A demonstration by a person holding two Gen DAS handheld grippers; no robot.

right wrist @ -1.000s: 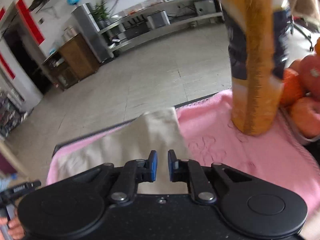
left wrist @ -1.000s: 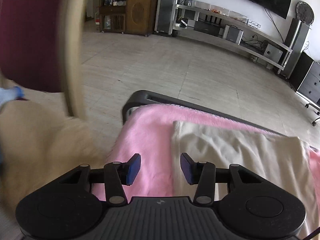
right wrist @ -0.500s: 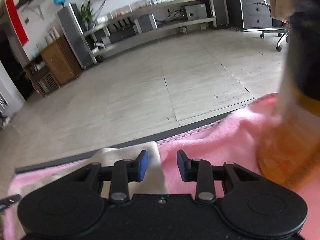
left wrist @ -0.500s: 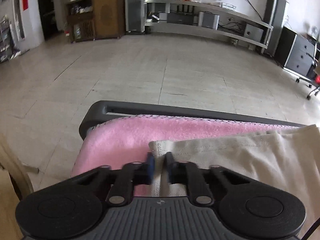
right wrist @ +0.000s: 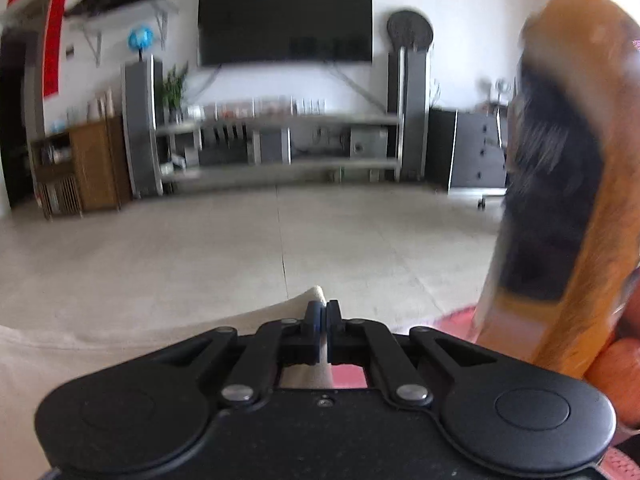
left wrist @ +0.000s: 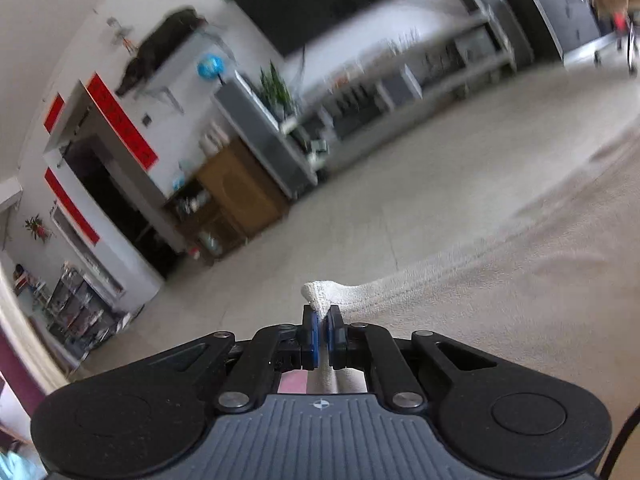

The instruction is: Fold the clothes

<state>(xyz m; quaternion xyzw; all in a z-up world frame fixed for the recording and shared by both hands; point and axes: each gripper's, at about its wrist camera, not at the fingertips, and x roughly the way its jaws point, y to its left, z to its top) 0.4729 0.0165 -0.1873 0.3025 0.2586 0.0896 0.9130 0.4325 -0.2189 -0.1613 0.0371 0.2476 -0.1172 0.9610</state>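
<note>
A cream cloth (left wrist: 500, 288) stretches away to the right in the left wrist view, one corner pinched and sticking up between the blue pads of my left gripper (left wrist: 322, 322), which is shut on it. In the right wrist view the same cream cloth (right wrist: 120, 344) spreads to the left, and my right gripper (right wrist: 322, 316) is shut on its other corner, a tip of fabric showing just above the pads. Pink towel (right wrist: 352, 374) shows under the right gripper's linkage, and a strip of pink towel (left wrist: 292, 382) under the left one. Both views are blurred by motion.
A tall orange bottle with a dark label (right wrist: 560, 184) stands close on the right, with orange fruit (right wrist: 616, 364) at its base. Beyond lie a pale tiled floor (right wrist: 280, 248), a TV shelf unit (right wrist: 280, 152) and a wooden cabinet (left wrist: 240, 188).
Both grippers came down onto the cream cloth's far corners and shut on them. The cloth now hangs from the pads, and the left view has rolled sharply.
</note>
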